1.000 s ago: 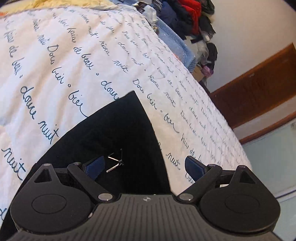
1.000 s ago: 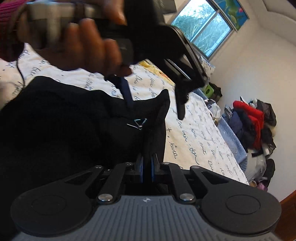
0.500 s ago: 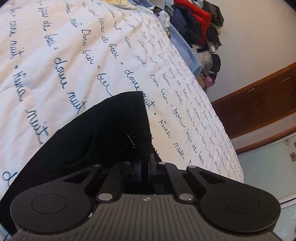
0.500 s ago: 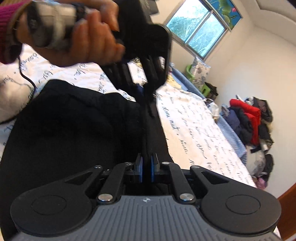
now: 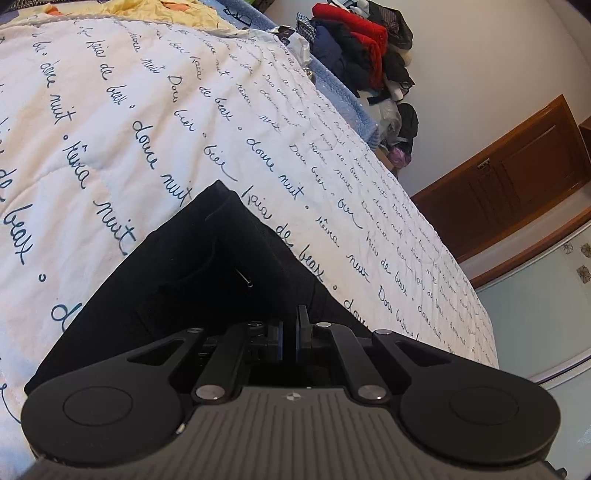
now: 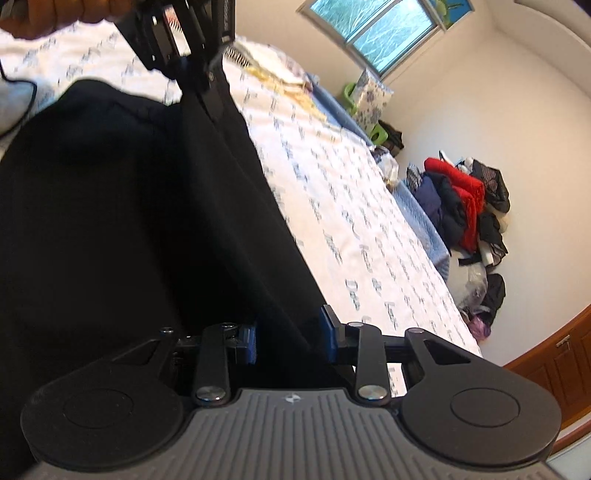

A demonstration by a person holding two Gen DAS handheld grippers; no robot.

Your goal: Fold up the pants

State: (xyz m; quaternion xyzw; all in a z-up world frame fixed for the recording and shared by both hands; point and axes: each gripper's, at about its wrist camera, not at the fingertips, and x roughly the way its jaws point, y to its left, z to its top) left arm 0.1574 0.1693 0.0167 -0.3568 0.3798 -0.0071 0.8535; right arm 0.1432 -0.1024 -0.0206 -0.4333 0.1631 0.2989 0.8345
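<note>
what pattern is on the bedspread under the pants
White bedspread covered in dark blue cursive writing, clearest in the left wrist view.

Right tongs (image 6: 288,338) newly parted

A white quilt (image 5: 110,110) with blue script covers the bed. Over by the wall, a heap of clothes (image 6: 465,199), red on top. A window (image 6: 373,33) behind, a brown wooden cabinet (image 5: 517,173) at right.
</note>
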